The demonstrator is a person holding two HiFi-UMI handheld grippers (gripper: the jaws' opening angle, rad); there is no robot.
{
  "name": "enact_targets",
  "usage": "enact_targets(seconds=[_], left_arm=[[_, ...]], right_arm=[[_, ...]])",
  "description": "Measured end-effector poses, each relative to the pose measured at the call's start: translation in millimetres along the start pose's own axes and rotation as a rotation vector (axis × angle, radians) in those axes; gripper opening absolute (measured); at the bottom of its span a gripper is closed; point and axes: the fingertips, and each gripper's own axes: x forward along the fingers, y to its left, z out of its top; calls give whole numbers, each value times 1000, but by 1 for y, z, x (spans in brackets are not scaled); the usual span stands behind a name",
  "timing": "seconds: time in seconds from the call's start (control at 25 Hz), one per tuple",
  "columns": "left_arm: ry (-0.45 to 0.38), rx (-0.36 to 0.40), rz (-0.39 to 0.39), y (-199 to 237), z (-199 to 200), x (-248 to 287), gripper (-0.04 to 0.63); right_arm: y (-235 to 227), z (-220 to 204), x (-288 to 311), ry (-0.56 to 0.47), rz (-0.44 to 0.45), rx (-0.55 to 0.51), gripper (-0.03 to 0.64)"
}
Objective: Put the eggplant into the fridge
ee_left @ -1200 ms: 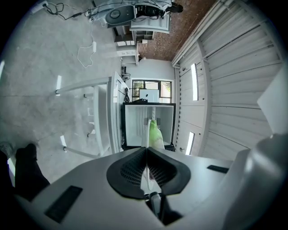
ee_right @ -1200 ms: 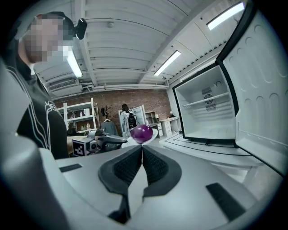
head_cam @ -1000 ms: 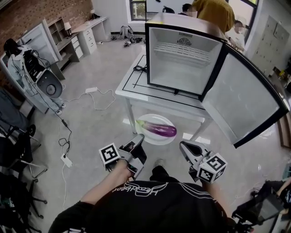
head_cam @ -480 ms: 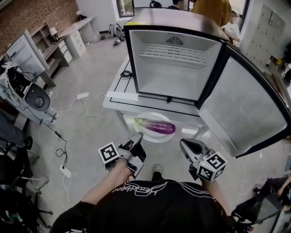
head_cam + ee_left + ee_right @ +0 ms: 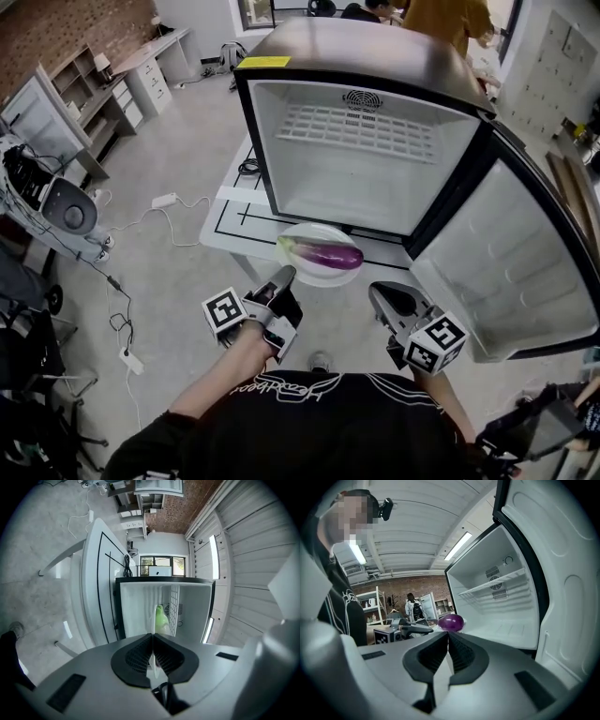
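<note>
While the left gripper [image 5: 283,275] is clenched on the near-left rim of a white plate [image 5: 314,228] and the right gripper [image 5: 377,291] is clenched on its near-right rim, the plate hangs in the air between them with nothing else under it. Each gripper view shows its two dark jaws drawn together with only the thin white edge of the plate between the pads. On the plate lies the eggplant [image 5: 326,254], glossy purple, lengthwise across the dish, its pale green stem end towards the person's left. From the head view the plate sits just in front of the lower front edge of the fridge [image 5: 366,187], outside the compartment, over the near edge of the white table [image 5: 230,220] on which the fridge stands. The fridge door [image 5: 506,272] is swung wide open to the person's right, its moulded white inner face turned up towards the camera. Inside the white compartment a wire shelf [image 5: 361,131] spans the upper part, and a round vent [image 5: 361,97] is set in the back wall above it. A yellow label [image 5: 262,62] sits on the dark top of the fridge near its front left corner.
</note>
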Motion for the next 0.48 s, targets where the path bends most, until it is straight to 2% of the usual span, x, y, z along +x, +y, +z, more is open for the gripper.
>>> enact_targets(seconds=[0.16,0.48], left_arm=[[-2,-4,12,-2,17,35,17],[-17,10,18,-1,32,63,17]], right_arm=[[-28,16,22,4,-4,1,8],[-47,20,31,3,-11,-38,8]])
